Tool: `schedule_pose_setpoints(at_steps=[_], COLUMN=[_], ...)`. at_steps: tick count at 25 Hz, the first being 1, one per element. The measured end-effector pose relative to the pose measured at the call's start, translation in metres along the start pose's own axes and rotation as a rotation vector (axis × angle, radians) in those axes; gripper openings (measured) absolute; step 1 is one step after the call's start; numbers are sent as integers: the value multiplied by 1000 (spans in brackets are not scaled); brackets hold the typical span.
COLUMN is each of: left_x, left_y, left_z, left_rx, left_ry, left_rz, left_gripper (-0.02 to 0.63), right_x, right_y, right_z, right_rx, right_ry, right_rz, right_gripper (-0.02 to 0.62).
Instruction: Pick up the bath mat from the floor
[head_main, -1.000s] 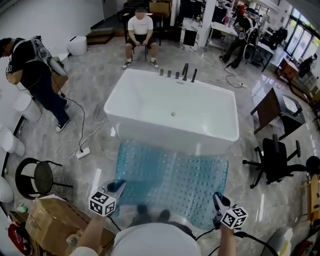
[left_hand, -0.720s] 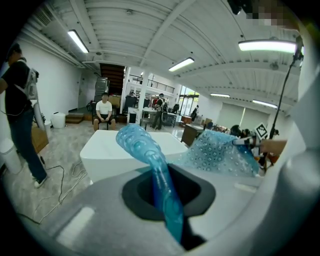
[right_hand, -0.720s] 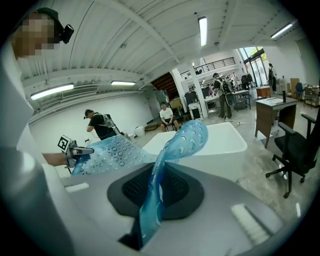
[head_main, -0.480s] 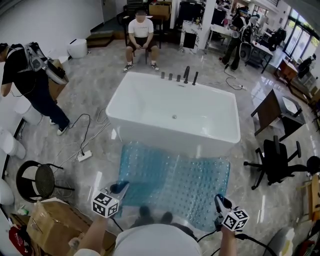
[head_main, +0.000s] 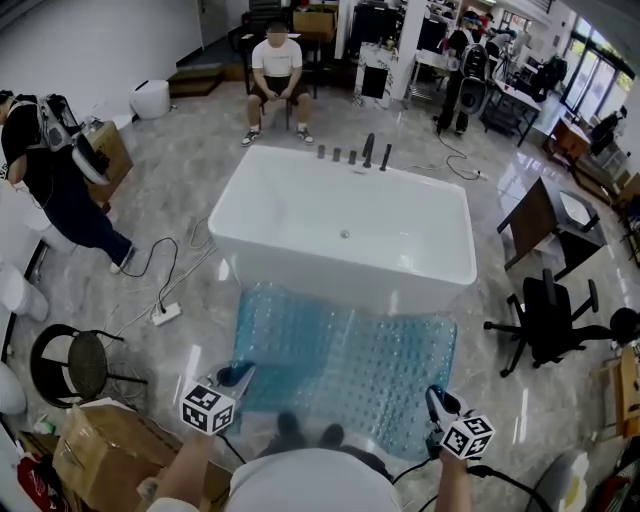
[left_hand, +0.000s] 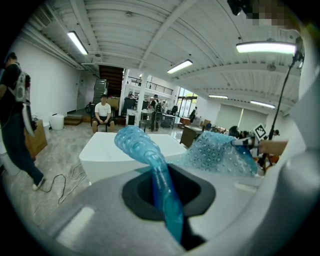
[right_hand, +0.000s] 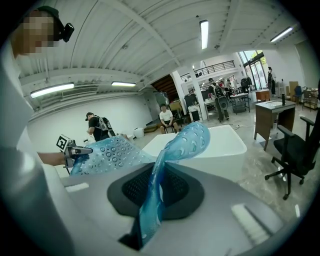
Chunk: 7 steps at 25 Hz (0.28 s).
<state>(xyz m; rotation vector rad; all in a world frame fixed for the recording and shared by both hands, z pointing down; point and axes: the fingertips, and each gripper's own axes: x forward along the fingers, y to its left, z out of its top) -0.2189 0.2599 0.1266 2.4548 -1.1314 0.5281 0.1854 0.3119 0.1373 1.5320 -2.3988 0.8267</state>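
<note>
the blue, bubble-textured bath mat (head_main: 345, 365) is pinched at its two near corners. my left hand-held gripper (head_main: 238, 376) has its jaws closed tight on the left corner, a fold of mat sticking up between them. my right hand-held gripper (head_main: 436, 398) is clamped the same way on the right corner. the mat spans between the two and stretches ahead of them toward the white bathtub (head_main: 340, 225), just beyond its far edge. a black office chair (head_main: 555, 320) stands off to the right of the right hand-held gripper.
</note>
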Motion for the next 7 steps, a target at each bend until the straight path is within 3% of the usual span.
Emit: schedule_pose_setpoints(at_steps=[7], left_x=[-5], left_y=[2], left_z=[-2], left_rx=[-5], left_ry=[-1], left_rz=[-1], left_gripper=[17], right_x=[-2], right_y=[7], right_z=[-3], right_rx=[-3], right_ry=[1], right_rz=[-1], right_gripper=[35])
